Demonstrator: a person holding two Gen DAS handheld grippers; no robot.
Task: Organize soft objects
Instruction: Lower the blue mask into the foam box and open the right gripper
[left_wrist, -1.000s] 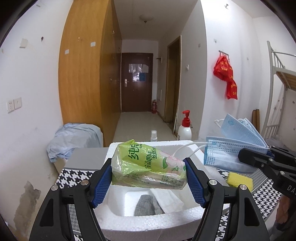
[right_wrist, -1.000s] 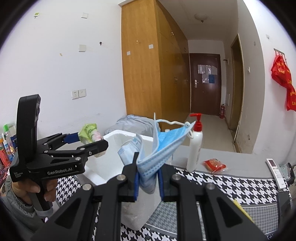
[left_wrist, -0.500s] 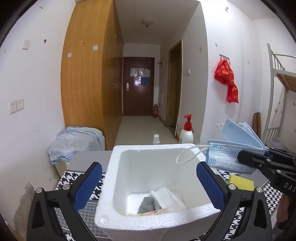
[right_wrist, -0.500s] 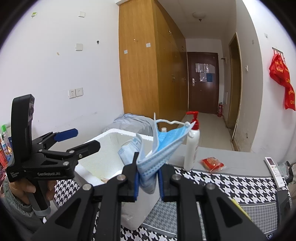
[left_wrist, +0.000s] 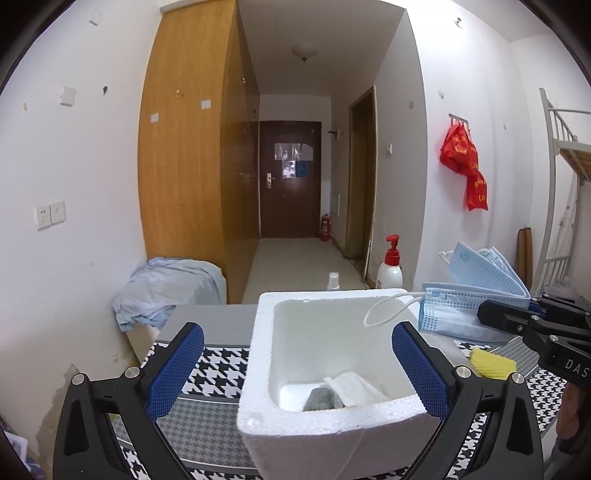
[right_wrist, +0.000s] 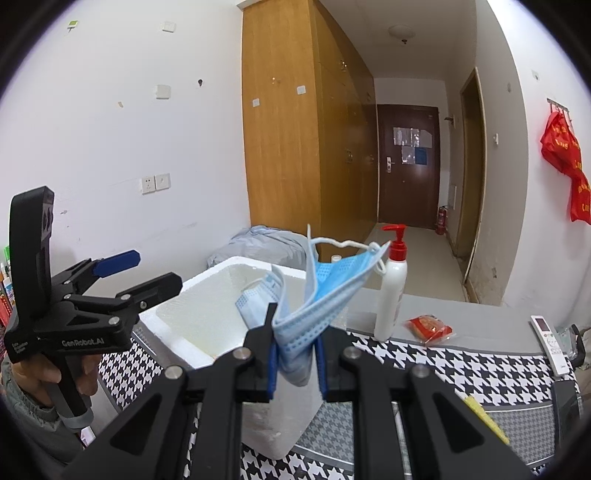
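Note:
A white foam box stands on the houndstooth table; it also shows in the right wrist view. Inside lie a white cloth and a grey item. My left gripper is open and empty, its jaws spread just above and in front of the box; it shows from the side in the right wrist view. My right gripper is shut on a bundle of blue face masks, held beside the box's right rim; the masks also show in the left wrist view.
A white pump bottle with a red top, a red snack packet and a remote sit on the table behind. A yellow sponge lies to the right of the box. A blue cloth pile lies at the back left.
My left gripper opened and let go of the green tissue pack, which dropped into the box and is now out of sight. The left gripper then pulled back. My right gripper kept its masks.

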